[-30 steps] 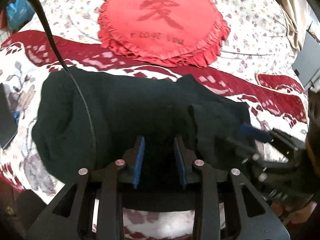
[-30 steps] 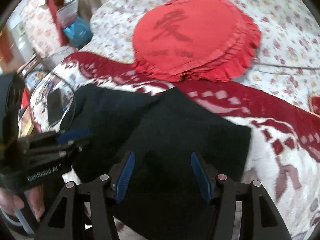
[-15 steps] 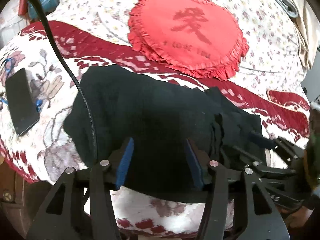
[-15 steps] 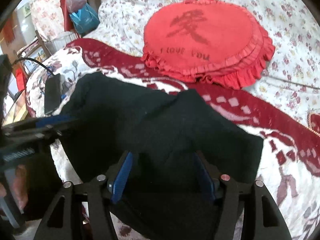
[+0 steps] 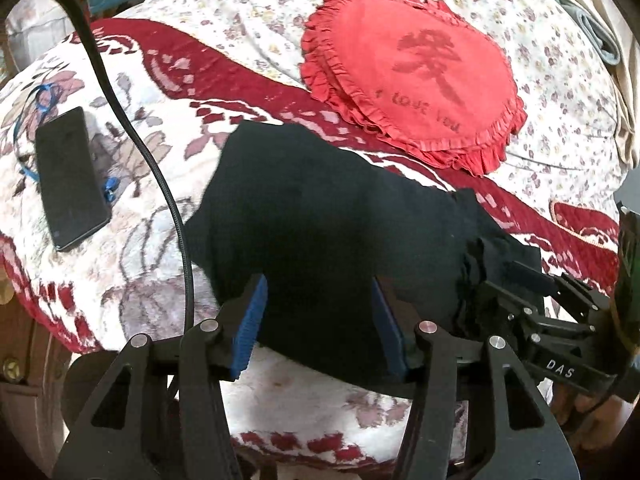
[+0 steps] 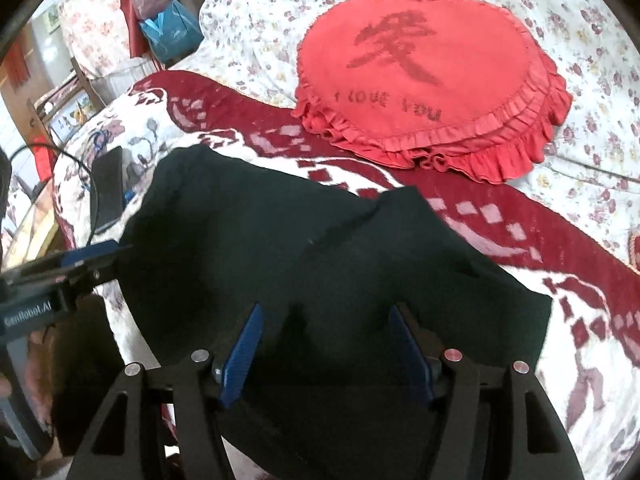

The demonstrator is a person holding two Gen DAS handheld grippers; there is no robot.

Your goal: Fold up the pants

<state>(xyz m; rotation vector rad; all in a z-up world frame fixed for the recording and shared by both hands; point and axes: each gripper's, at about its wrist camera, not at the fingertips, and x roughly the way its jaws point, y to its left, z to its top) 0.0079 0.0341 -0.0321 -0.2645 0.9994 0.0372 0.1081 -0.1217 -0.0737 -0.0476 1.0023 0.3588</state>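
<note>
Dark pants (image 5: 332, 216) are laid in a folded bundle on a red-and-white blanket (image 5: 132, 240) at the near edge of a bed, approx. frame centre in both wrist views.

Left gripper (image 5: 318, 320) is seen w/ jaws standing apart, blue pads either side of the pants' near edge; no pinch on the cloth is visible, so it is read as open.

Right gripper (image 6: 326, 350) is likewise spread, jaws still opening slightly, w/ dark fabric between the pads but not visibly pressed.

In the left view the right gripper's fingers are seen at 3–4 o'clock, against the bunched end of the pants.

A red ruffled cushion (image 6: 432, 68) is placed at 1 o'clock beyond the pants, just apart. A black phone (image 5: 70, 178) is lying at 9 o'clock on the blanket, w/ a black cable (image 5: 160, 184) crossing between phone and pants.
</note>
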